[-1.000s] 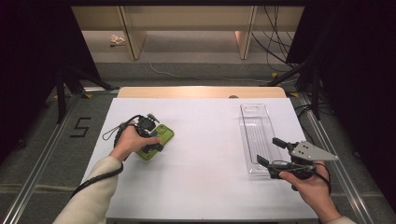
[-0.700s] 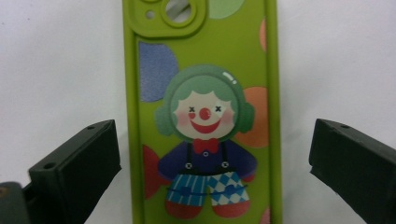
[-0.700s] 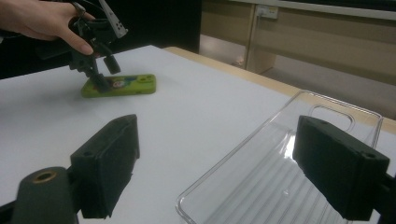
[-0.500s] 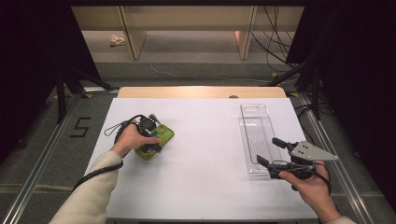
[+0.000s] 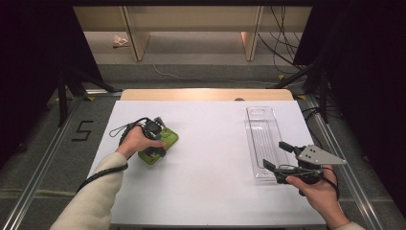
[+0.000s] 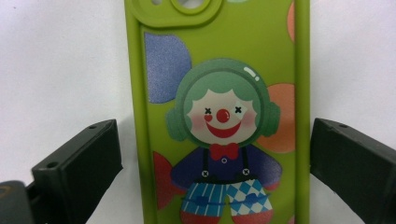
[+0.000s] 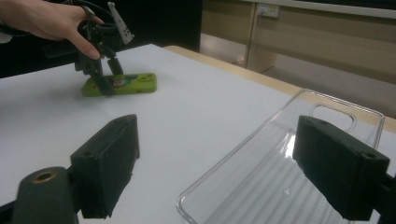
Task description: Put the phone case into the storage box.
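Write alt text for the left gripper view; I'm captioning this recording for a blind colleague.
A green phone case printed with a cartoon clown lies flat on a white table, between the open black jaws of the left gripper. Neither jaw touches it, and its camera cutout points to the top of the frame.

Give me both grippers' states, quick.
Left gripper: open, jaws straddling the green phone case, gaps on both sides.
Right gripper: open, holding nothing, at the clear tray's near end.
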Demonstrator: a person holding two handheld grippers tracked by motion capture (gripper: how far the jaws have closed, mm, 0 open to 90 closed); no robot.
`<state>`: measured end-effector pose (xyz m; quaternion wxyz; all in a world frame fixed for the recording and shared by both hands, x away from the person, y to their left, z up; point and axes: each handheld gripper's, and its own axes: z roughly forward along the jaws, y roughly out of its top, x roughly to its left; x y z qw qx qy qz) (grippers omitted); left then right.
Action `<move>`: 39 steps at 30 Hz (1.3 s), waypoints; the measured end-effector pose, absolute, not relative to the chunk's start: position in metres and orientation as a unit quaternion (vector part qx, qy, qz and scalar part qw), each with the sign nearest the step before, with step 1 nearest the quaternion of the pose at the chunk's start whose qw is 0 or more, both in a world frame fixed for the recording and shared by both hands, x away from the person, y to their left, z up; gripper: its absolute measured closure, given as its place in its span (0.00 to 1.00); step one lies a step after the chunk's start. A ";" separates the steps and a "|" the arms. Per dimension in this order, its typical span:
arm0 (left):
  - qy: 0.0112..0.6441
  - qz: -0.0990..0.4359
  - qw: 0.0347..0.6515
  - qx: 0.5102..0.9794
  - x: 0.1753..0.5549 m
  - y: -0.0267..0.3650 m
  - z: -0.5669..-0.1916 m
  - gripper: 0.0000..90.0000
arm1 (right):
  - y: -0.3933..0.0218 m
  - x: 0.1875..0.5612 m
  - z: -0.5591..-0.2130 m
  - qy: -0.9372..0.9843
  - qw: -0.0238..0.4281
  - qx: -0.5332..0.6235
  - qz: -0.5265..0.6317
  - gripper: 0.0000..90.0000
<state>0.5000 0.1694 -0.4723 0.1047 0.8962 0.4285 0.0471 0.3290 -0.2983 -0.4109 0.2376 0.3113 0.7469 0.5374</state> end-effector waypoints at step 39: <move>0.420 0.029 0.083 0.903 0.508 0.166 -0.473 0.08 | -0.297 0.329 -0.412 0.750 0.234 0.311 0.534 0.18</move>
